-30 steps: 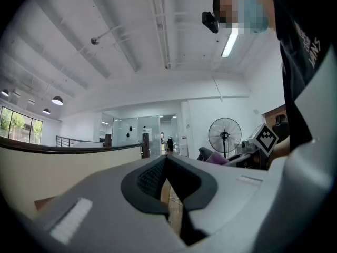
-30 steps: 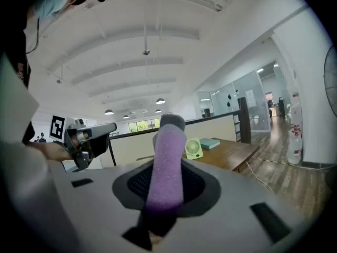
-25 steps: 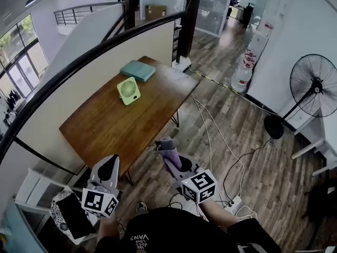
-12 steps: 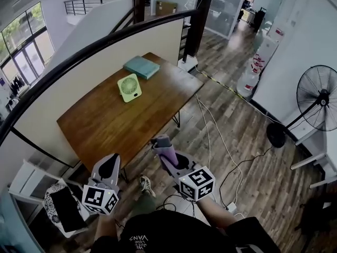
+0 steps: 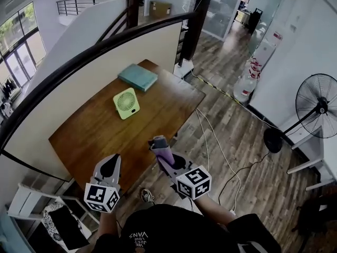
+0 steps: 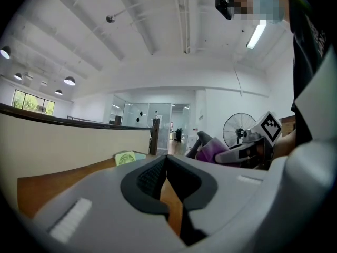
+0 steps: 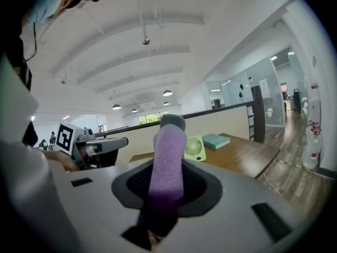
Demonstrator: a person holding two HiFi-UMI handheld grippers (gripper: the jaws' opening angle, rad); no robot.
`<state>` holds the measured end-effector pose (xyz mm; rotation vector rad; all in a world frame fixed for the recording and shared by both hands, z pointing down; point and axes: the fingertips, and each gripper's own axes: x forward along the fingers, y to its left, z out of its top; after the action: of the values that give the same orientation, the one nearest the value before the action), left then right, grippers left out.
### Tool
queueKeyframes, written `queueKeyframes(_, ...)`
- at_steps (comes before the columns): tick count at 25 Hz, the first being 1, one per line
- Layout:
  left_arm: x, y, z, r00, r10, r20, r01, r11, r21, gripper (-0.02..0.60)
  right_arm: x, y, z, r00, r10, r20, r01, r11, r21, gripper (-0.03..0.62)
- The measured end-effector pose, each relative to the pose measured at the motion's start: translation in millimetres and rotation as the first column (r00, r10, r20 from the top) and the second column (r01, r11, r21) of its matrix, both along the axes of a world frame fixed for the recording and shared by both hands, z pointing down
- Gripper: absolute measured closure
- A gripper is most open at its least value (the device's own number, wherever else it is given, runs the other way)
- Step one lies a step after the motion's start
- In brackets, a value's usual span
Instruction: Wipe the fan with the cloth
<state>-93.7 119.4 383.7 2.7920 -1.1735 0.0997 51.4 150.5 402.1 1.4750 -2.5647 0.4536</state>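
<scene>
A small light-green fan [image 5: 126,103] stands upright near the middle of the brown wooden table [image 5: 95,136]; it also shows small in the left gripper view as the fan [image 6: 125,157] and in the right gripper view as the fan [image 7: 195,148]. My right gripper [image 5: 160,147] is shut on a folded purple cloth [image 7: 167,167], held short of the table's near edge. My left gripper [image 5: 109,167] is shut with nothing in it, over the table's near corner. Both are well short of the fan.
A teal book [image 5: 138,77] lies behind the fan at the table's far end. A low partition wall with a dark rail [image 5: 89,57] runs along the table's left. A black floor fan [image 5: 316,101] and cables [image 5: 210,136] are on the wooden floor to the right.
Both grippers have moved forward toward the table's near edge, and the table and fan sit closer in view. The cloth stays in the right gripper.
</scene>
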Motion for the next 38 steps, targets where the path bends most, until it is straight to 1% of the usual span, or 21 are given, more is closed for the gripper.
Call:
queueKeyframes(6, -5, -55, 6, 1.0, 0.002, 0.008, -0.002, 1.0, -0.009, 0.569, -8, -56, 10, 1.0, 0.003, 0.001, -0.003, 1.0, -0.021, 0.494)
queueKeyframes(13, -6, -101, 15, 1.0, 0.019, 0.009, -0.019, 1.0, -0.021, 0.569, -15, -110, 15, 1.0, 0.006, -0.007, -0.006, 1.0, -0.026, 0.494)
queueKeyframes(19, -1, -126, 25, 1.0, 0.026, 0.006, -0.026, 0.999, -0.047, 0.569, -11, -136, 21, 1.0, 0.016, -0.01, -0.016, 0.999, -0.041, 0.494)
queueKeyframes(24, 7, -139, 39, 1.0, 0.02, 0.021, -0.019, 0.997, -0.081, 0.569, -8, -153, 27, 1.0, -0.007, -0.015, 0.006, 0.999, -0.054, 0.494)
queueKeyframes(27, 7, -147, 52, 0.999, -0.007, 0.037, 0.011, 0.994, -0.107, 0.569, -8, -165, 37, 0.999, -0.038, -0.019, 0.036, 0.997, -0.073, 0.494)
queueKeyframes(31, 6, -167, 69, 0.996, -0.061, 0.065, 0.068, 0.99, -0.121, 0.569, -10, -191, 52, 0.993, -0.113, -0.036, 0.109, 0.989, -0.099, 0.494)
queueKeyframes(35, 9, -184, 87, 0.991, -0.109, 0.078, 0.12, 0.981, -0.154, 0.568, -10, -212, 65, 0.98, -0.192, -0.055, 0.184, 0.974, -0.135, 0.494)
queueKeyframes(38, 2, -195, 102, 0.984, -0.152, 0.088, 0.166, 0.969, -0.181, 0.568, -18, -226, 75, 0.969, -0.24, -0.062, 0.227, 0.961, -0.16, 0.494)
